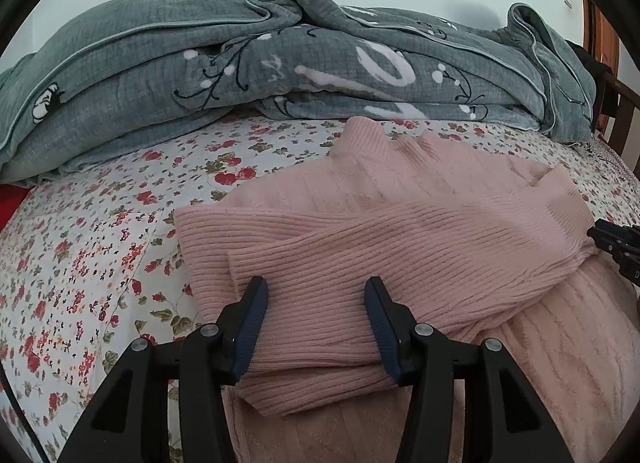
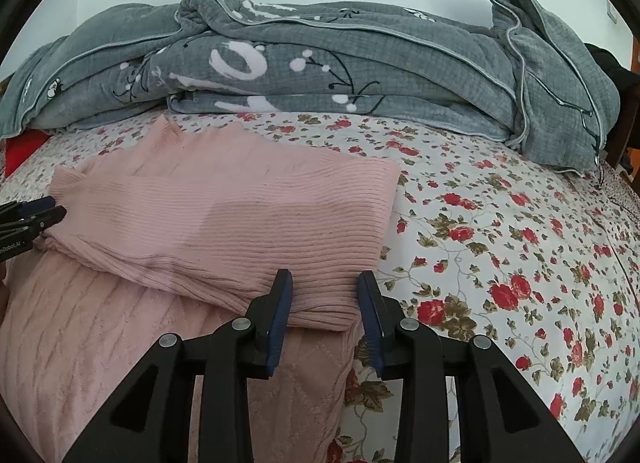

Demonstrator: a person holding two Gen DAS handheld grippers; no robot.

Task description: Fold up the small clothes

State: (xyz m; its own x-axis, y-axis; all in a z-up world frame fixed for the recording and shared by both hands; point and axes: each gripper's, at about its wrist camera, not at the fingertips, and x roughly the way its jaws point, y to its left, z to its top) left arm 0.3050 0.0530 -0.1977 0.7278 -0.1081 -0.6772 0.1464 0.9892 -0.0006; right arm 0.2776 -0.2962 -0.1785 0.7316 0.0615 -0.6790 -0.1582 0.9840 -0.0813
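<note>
Both the left gripper (image 1: 316, 303) and right gripper (image 2: 325, 295) stand part-open astride the pink sweater's (image 2: 240, 215) near fold, seemingly pinching nothing, probably letting it settle flat.

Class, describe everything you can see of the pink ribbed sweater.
The pink ribbed sweater is a fine-ribbed knit, folded into a rough rectangle with its collar toward the grey quilt. It lies partly on the floral bedsheet, partly on a pink textured blanket. Both grippers' jaws straddle its near edge.
</note>
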